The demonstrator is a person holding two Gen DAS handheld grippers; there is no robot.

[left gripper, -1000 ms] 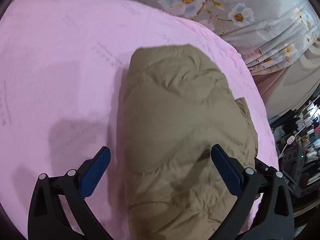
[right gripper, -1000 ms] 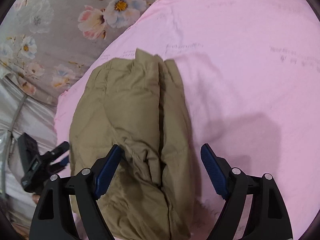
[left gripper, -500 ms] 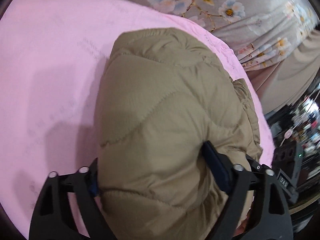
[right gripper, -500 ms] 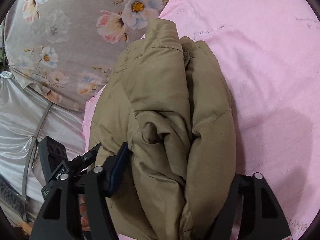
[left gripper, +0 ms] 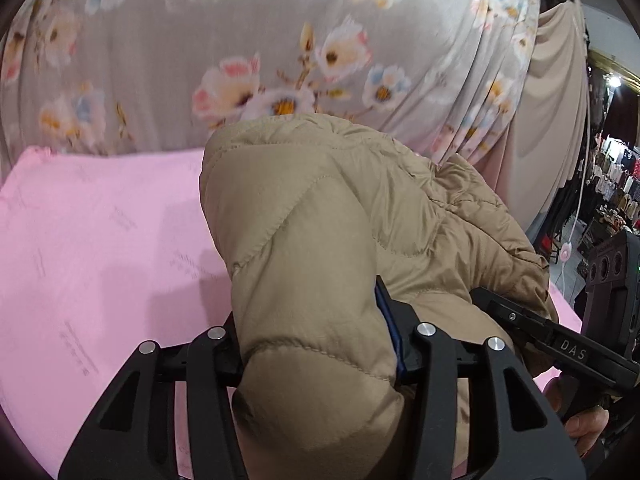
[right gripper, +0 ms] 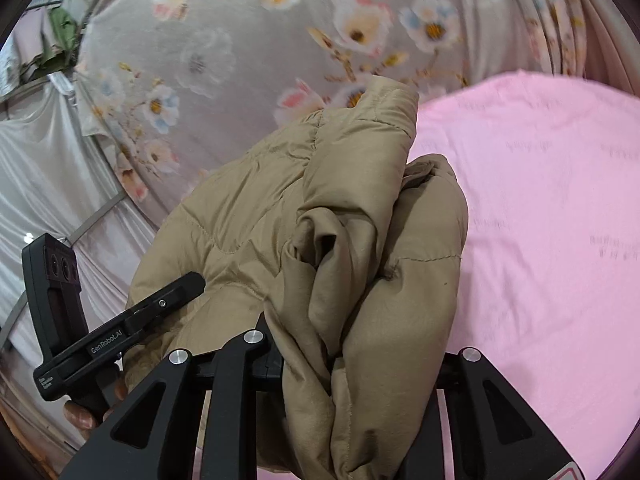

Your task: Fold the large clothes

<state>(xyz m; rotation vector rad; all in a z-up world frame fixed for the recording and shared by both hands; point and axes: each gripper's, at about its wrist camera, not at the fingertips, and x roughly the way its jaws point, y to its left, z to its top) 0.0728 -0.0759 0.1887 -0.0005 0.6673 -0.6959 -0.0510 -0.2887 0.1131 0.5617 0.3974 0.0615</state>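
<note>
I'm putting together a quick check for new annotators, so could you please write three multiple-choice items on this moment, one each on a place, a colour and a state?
1. Where does the other gripper show in the left wrist view?
A. at the right edge
B. at the top
C. not at all

2. What colour is the sheet under the jacket?
A. white
B. pink
C. green

3. How does the left gripper stand?
A. open, clear of the jacket
B. shut on nothing
C. shut on the jacket

Answers:
1 A: the right gripper reaches in from the right edge against the jacket.
2 B: the sheet is pink.
3 C: the left gripper has just been closing, and jacket fabric bulges between its fingers.
</note>
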